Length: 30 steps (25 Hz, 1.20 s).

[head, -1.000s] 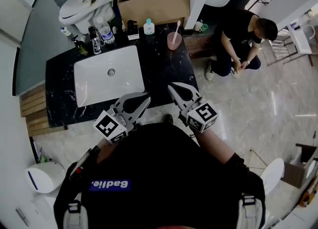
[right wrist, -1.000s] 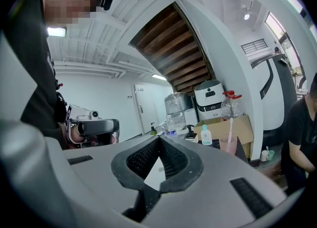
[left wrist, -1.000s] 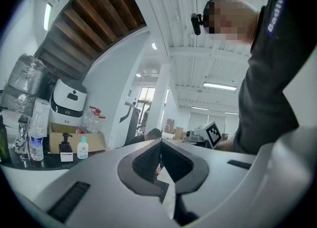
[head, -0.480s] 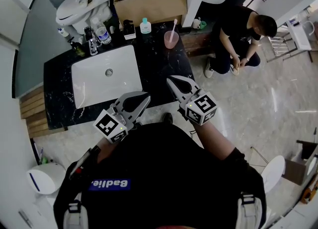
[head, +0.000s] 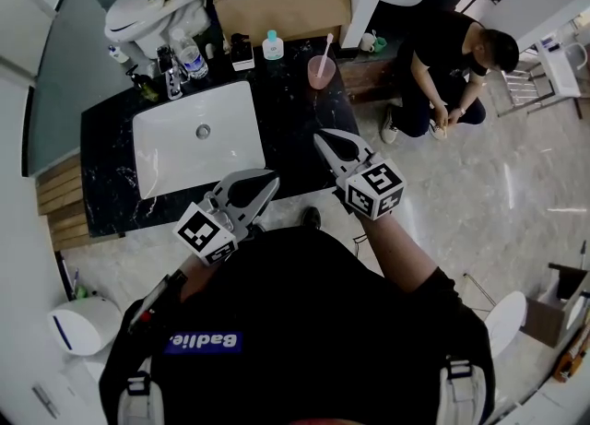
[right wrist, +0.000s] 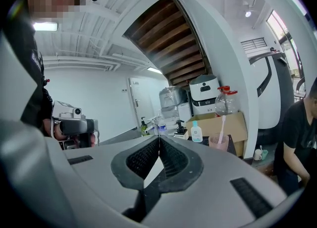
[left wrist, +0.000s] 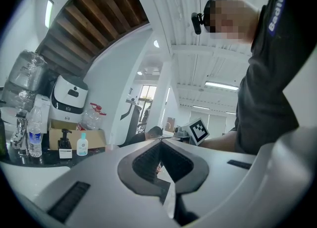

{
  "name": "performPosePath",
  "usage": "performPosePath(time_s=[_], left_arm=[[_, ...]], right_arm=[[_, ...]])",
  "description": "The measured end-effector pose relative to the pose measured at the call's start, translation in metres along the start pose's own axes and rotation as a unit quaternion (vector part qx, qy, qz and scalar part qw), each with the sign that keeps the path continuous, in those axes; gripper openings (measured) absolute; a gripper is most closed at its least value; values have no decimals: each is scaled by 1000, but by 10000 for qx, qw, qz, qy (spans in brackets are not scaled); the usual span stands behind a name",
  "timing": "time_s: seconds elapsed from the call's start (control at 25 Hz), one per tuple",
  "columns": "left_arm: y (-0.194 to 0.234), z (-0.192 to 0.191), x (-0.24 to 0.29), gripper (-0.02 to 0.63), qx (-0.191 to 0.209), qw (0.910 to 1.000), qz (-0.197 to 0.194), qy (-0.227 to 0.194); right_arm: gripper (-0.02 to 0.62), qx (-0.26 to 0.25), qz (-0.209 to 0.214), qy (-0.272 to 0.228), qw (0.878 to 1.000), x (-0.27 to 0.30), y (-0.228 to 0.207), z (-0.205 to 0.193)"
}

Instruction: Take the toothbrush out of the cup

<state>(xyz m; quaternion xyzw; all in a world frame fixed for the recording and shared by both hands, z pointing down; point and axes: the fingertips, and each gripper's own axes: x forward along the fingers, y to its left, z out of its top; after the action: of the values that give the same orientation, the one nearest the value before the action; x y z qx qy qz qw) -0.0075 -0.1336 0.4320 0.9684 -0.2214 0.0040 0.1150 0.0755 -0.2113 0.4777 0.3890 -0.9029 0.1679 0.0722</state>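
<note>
A pink cup (head: 320,71) stands at the back right of the black marble counter (head: 304,133), with a pink toothbrush (head: 327,46) upright in it. The right gripper view shows the same cup (right wrist: 218,141) and toothbrush (right wrist: 223,125) far off to the right. My right gripper (head: 322,140) hovers over the counter's front right, shut and empty, well short of the cup. My left gripper (head: 271,177) hangs shut and empty over the counter's front edge.
A white sink (head: 198,135) fills the counter's left half. Bottles and a soap dispenser (head: 244,51) line the back edge in front of a cardboard box (head: 281,4). A person (head: 442,59) crouches on the floor to the right.
My right gripper has shifted slightly to the right and farther from me. The left gripper has stayed put.
</note>
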Motion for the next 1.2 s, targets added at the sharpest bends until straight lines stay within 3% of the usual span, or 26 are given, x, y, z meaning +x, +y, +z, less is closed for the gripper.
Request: performPosePath(time_s=[1.2], left_arm=[[0,-2,-11,11,-11,9997,223,20]], right_arm=[[15,-285,-204,400,9986,25,-39,-18]])
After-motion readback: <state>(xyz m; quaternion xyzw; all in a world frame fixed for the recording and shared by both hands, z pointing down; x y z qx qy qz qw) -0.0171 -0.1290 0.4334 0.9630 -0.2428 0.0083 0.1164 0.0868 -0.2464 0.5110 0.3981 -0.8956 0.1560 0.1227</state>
